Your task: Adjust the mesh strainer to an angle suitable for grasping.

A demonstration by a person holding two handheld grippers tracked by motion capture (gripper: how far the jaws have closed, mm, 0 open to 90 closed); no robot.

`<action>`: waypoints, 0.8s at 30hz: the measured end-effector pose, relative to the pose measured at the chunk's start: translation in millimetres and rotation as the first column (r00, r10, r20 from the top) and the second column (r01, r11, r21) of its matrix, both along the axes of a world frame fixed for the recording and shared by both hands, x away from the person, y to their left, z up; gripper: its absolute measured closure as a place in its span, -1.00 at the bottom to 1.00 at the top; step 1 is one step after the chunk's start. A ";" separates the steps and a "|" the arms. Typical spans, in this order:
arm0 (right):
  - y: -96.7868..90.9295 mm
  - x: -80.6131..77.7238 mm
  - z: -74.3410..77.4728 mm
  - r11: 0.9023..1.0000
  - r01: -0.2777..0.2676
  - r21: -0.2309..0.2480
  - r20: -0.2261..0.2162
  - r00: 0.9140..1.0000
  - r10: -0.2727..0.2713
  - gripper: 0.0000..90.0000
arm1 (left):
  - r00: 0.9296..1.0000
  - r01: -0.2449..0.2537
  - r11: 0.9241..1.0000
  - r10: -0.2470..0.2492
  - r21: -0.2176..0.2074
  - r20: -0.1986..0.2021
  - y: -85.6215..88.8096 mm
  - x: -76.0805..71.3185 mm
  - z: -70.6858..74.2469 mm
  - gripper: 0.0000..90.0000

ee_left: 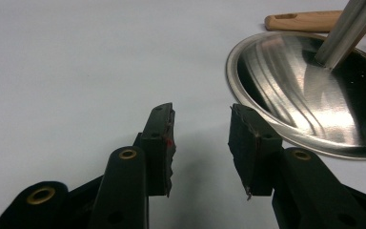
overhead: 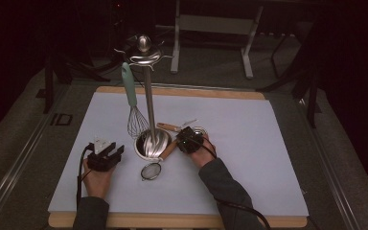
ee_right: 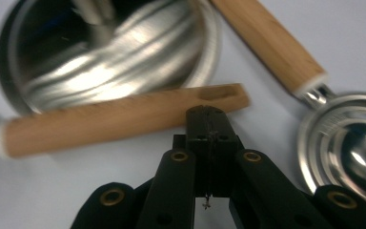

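Note:
A steel utensil stand rises from a round dish base (overhead: 152, 143), and a whisk with a teal handle (overhead: 130, 91) hangs from its top. A small strainer (overhead: 151, 170) lies in front of the base, its wooden handle (ee_right: 124, 119) running up to the right. My right gripper (overhead: 179, 143) is shut with nothing between its jaws, and its tip (ee_right: 209, 112) is right at that handle's end. A second wooden-handled tool (ee_right: 267, 45) with a steel cup (ee_right: 348, 143) lies just beyond. My left gripper (ee_left: 201, 129) stands open and empty on the mat, left of the base (ee_left: 314, 95).
A pale mat (overhead: 249, 158) covers the wooden table, with open room on its right half and along the front. The stand's pole (ee_left: 350, 28) rises close to the right of my left gripper (overhead: 115, 152). Dark floor and frame legs lie beyond the table.

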State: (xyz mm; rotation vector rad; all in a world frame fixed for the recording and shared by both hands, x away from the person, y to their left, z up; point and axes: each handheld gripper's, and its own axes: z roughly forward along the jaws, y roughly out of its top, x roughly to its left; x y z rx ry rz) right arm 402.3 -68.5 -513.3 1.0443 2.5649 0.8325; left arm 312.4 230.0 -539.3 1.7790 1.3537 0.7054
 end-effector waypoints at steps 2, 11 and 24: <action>5.8 -6.5 2.3 1.000 -0.015 0.010 0.009 1.000 0.014 0.99 | 1.000 0.000 1.000 0.000 0.000 0.001 -0.1 0.0 -0.1 0.36; 27.8 -37.4 15.1 0.988 -0.128 0.085 0.022 0.992 0.126 0.95 | 1.000 0.001 1.000 -0.001 0.006 -0.001 -0.6 0.1 0.0 0.36; 60.2 -49.4 3.5 0.974 -0.196 0.113 -0.062 0.977 0.204 1.00 | 1.000 0.000 1.000 0.000 0.001 -0.002 -0.1 0.2 -0.1 0.36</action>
